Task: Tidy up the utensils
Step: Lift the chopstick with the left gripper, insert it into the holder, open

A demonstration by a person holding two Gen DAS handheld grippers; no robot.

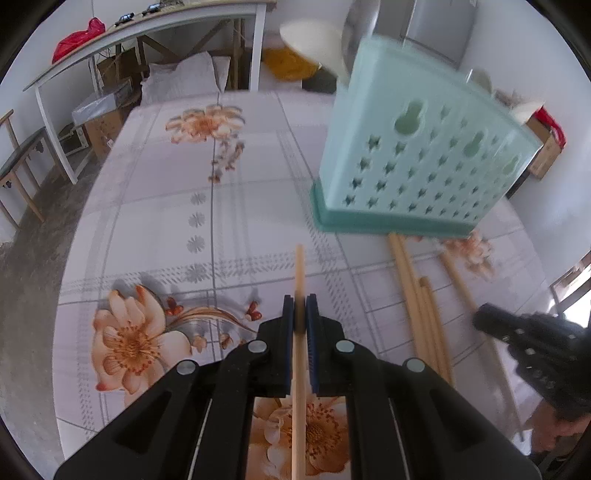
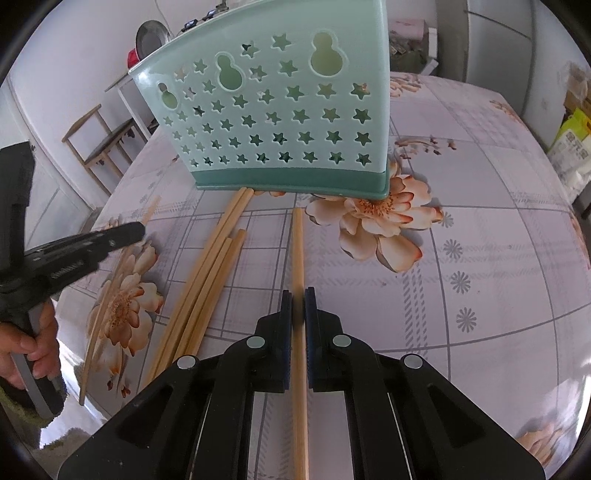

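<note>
A pale green utensil holder (image 1: 417, 158) with star-shaped holes stands on the floral tablecloth, also seen in the right wrist view as the holder (image 2: 273, 110). My left gripper (image 1: 300, 314) is shut on one wooden chopstick (image 1: 300, 269) that points toward the holder. My right gripper (image 2: 297, 308) is shut on another wooden chopstick (image 2: 297, 243), its tip near the holder's base. Several loose chopsticks (image 2: 207, 280) lie on the cloth between the two grippers, shown in the left wrist view as chopsticks (image 1: 424, 302). The left gripper (image 2: 136, 230) shows from the side, held by a hand (image 2: 33, 347).
A spoon and a ladle (image 1: 314, 40) stick out of the holder's top. A white side table (image 1: 147, 26) and a wooden chair (image 2: 103, 140) stand beyond the table's edge. Bags and boxes (image 2: 570, 147) sit at the far right.
</note>
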